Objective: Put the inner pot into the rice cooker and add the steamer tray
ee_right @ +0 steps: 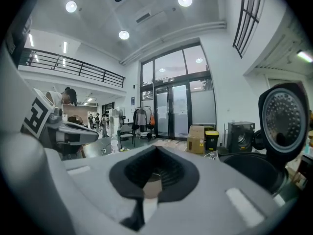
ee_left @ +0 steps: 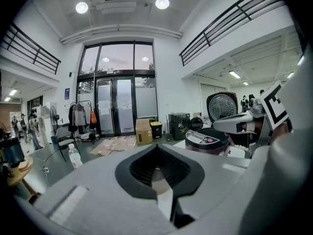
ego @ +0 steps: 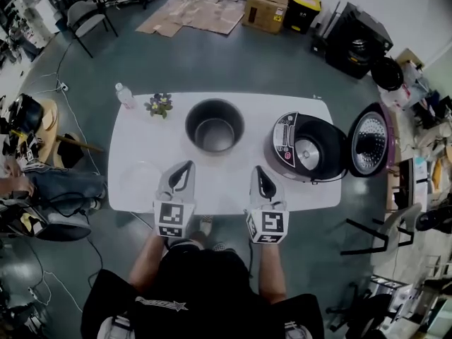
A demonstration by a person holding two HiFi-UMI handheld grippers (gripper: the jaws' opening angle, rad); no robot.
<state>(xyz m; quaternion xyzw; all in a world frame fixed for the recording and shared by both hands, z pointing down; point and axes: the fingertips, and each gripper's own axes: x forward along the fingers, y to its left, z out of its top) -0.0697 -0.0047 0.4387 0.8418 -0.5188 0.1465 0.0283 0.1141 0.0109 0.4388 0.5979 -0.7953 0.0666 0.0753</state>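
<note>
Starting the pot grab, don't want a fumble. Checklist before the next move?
1. Rice cooker lid open: ok.
2. Inner pot upright, empty, on the table: ok.
3. Left tool and right tool empty: ok.
4. Tool jaws open for a grab: not ok, both shut.
5. Steamer tray located: cannot tell; a faint clear round shape lies at the table's left.

One inner pot (ego: 215,125); one rice cooker (ego: 308,148); one bottle (ego: 125,95); one potted flower (ego: 159,105); one table (ego: 220,183).

Overhead plus low views, cooker (ego: 284,145) shared
</note>
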